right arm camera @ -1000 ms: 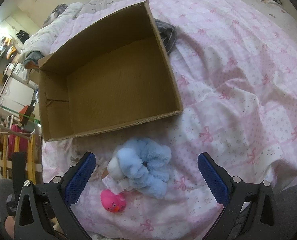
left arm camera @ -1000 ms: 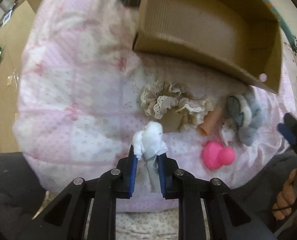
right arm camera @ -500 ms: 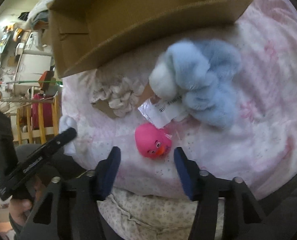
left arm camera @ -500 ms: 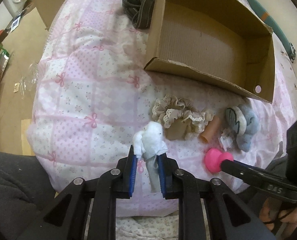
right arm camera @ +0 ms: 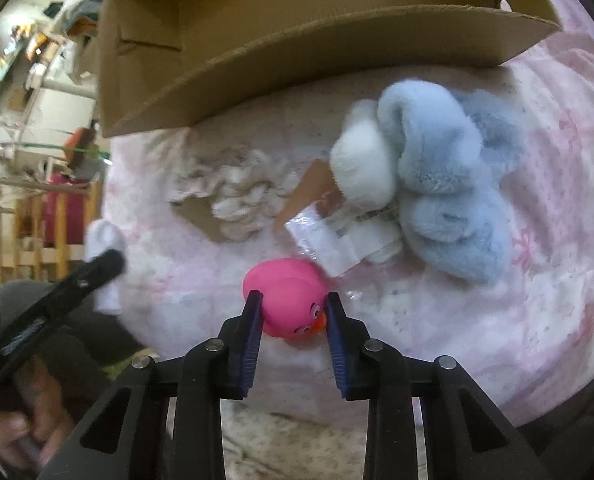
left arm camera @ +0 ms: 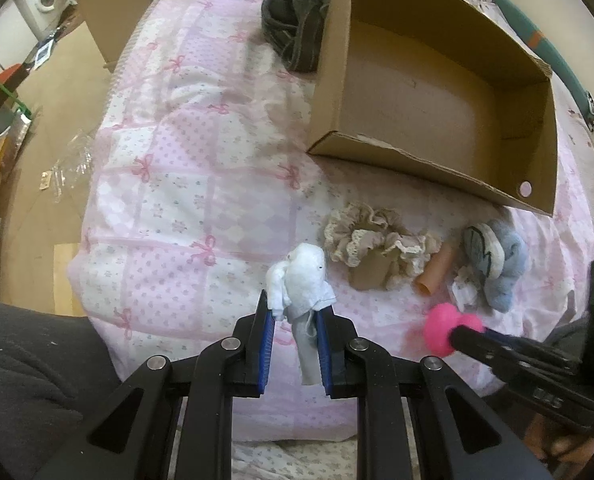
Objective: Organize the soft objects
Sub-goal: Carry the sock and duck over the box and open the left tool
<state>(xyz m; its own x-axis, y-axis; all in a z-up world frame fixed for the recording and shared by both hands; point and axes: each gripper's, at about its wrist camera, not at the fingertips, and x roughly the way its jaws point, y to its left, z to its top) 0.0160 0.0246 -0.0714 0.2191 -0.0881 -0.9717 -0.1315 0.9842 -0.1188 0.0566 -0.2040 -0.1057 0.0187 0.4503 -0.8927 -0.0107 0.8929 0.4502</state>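
Note:
My left gripper (left arm camera: 295, 312) is shut on a white sock (left arm camera: 301, 276) and holds it above the pink bedspread (left arm camera: 185, 184). My right gripper (right arm camera: 293, 308) is shut on a pink rubber duck (right arm camera: 285, 292) that rests on the bed; it also shows in the left wrist view (left arm camera: 443, 326). A beige lace scrunchie (left arm camera: 373, 240), a small peach tube (left arm camera: 437, 270) and a blue fluffy toy (right arm camera: 437, 184) lie in front of an open, empty cardboard box (left arm camera: 429, 92).
A dark rolled garment (left arm camera: 297, 36) lies left of the box. A plastic tag (right arm camera: 333, 240) sits under the blue toy. The bed edge drops to a wooden floor (left arm camera: 37, 152) on the left. My lap is at the near edge.
My right gripper came down to the pink duck and closed on it. My left gripper keeps hold of the white sock and has lifted back a little.

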